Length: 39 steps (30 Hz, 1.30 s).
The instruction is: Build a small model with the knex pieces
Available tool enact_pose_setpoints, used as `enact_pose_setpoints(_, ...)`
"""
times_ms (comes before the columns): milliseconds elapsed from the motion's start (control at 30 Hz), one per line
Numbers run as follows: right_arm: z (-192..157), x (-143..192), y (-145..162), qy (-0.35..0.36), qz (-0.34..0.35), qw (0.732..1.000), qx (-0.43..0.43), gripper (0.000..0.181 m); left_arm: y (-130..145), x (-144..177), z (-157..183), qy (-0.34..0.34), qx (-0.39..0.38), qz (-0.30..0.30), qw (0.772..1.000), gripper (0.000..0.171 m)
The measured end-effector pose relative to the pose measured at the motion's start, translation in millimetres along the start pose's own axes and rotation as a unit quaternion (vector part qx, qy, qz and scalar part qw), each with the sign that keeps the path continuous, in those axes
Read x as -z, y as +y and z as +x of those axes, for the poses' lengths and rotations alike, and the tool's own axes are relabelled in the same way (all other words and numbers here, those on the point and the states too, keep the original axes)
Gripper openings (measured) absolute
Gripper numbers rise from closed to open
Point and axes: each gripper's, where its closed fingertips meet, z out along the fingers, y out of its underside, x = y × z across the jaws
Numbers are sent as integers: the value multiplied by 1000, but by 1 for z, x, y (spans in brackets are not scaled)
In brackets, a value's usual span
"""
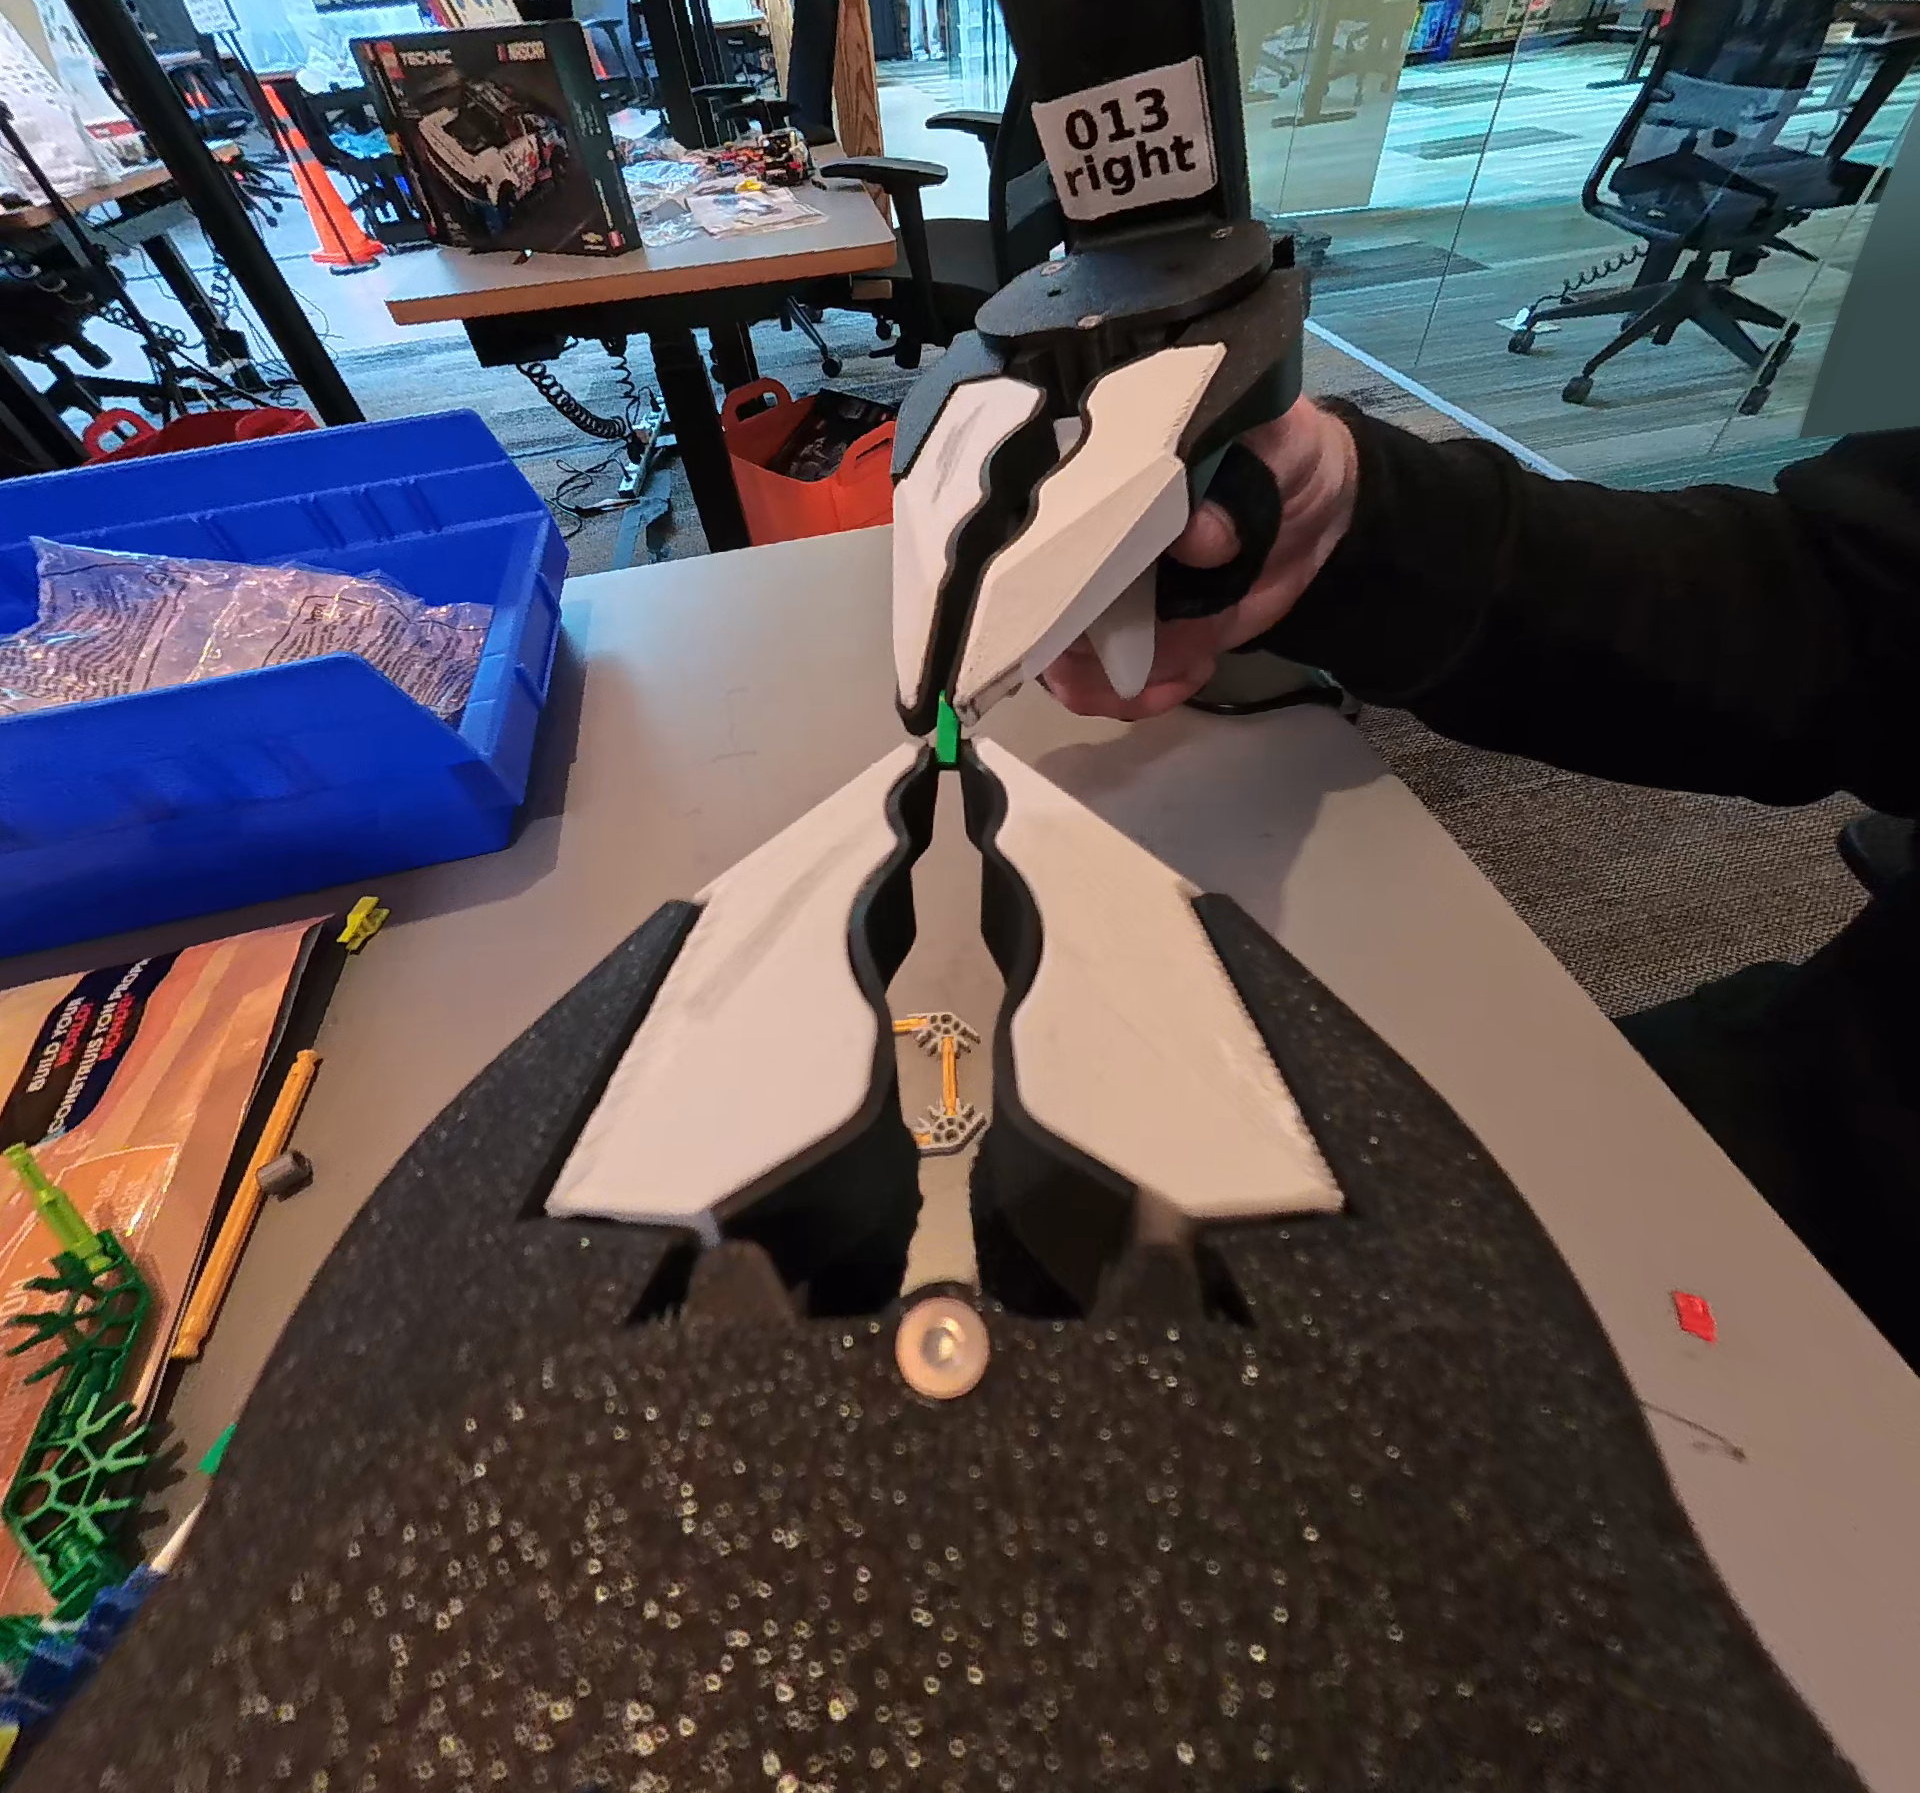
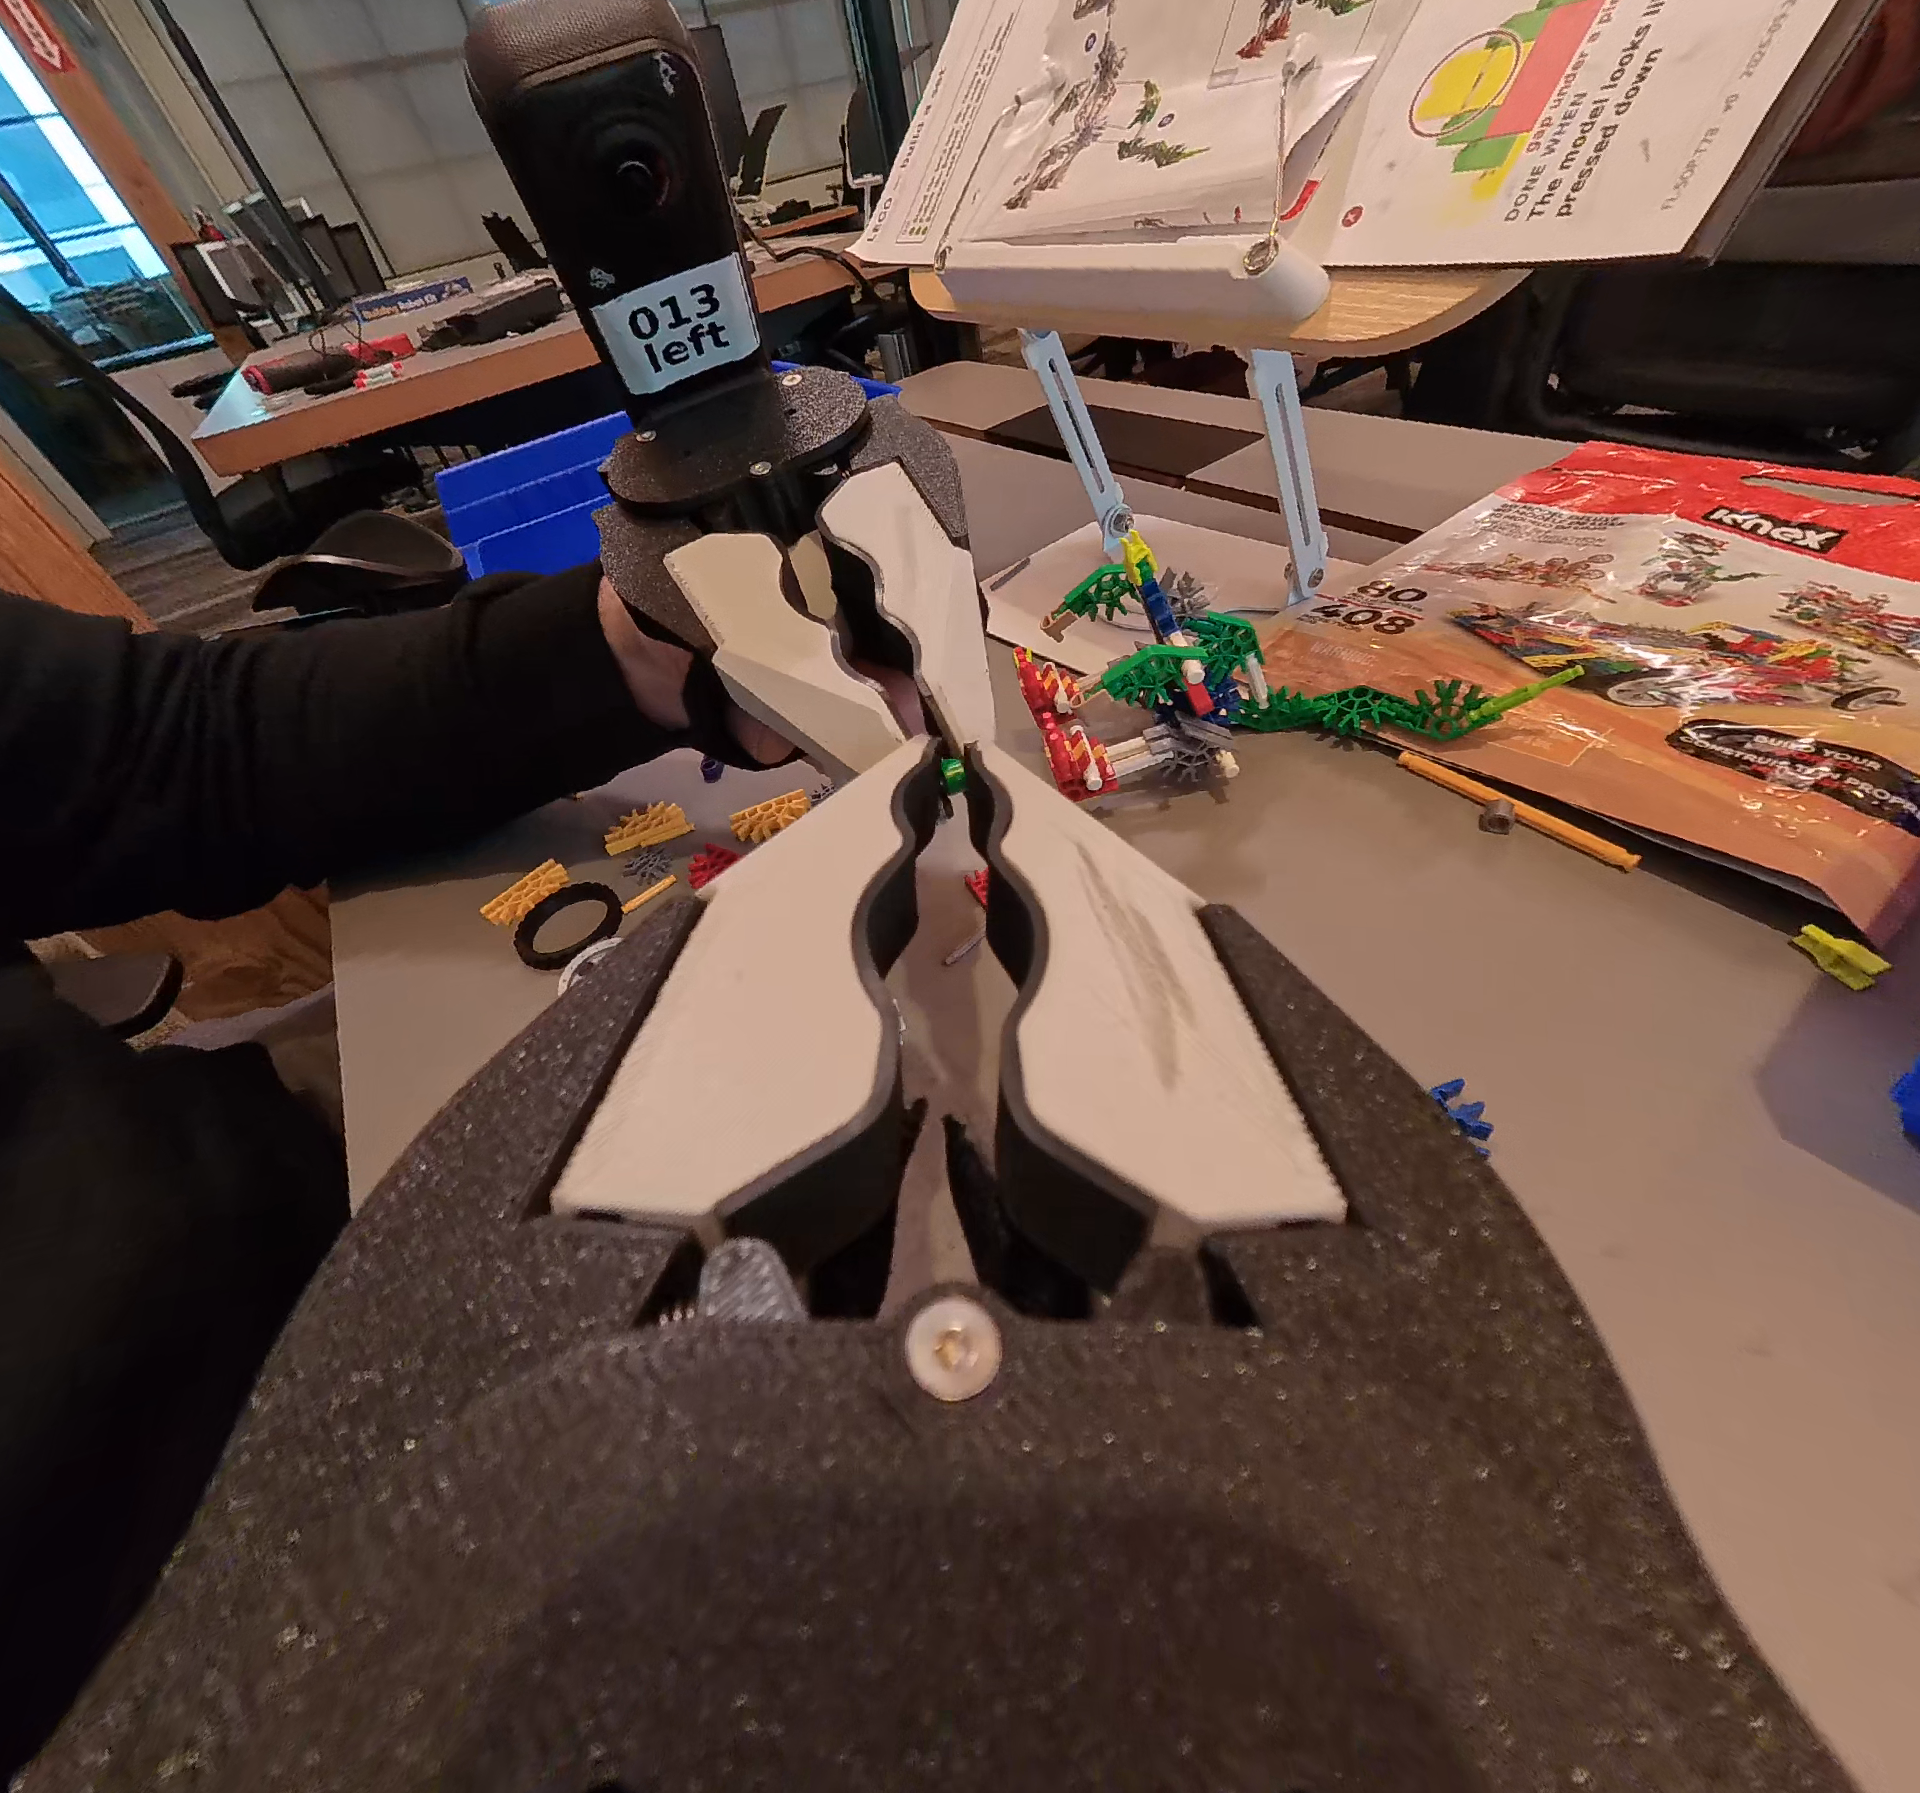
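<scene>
1. Two grippers meet tip to tip over one small green plastic rod piece (image 1: 945, 733), held in the air above the grey tabletop (image 1: 727, 683). The left gripper (image 1: 943, 756) is closed on its lower end; the right gripper (image 2: 951, 775) is pinched on the other end, apparently so both can steady it.
2. Below the left gripper lies a small yellow-and-grey rod-and-connector assembly (image 1: 945, 1078).
3. Near the right gripper stands a green, blue and red toy creature model (image 2: 1174, 683), beside a glossy printed plastic parts bag (image 2: 1662, 642) and loose yellow connectors (image 2: 644, 829).
4. A blue plastic bin (image 1: 260, 787) holds clear bags; an instruction booklet on a white stand (image 2: 1143, 112) faces the work.
5. Around this is an open office with desks and chairs.
</scene>
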Motion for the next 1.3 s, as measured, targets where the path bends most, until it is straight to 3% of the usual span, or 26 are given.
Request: enact_pose_setpoints(1300,6,-5,-3,0,11,1000,-10,2,5,5,-10,-12,3,-2,1000,0)
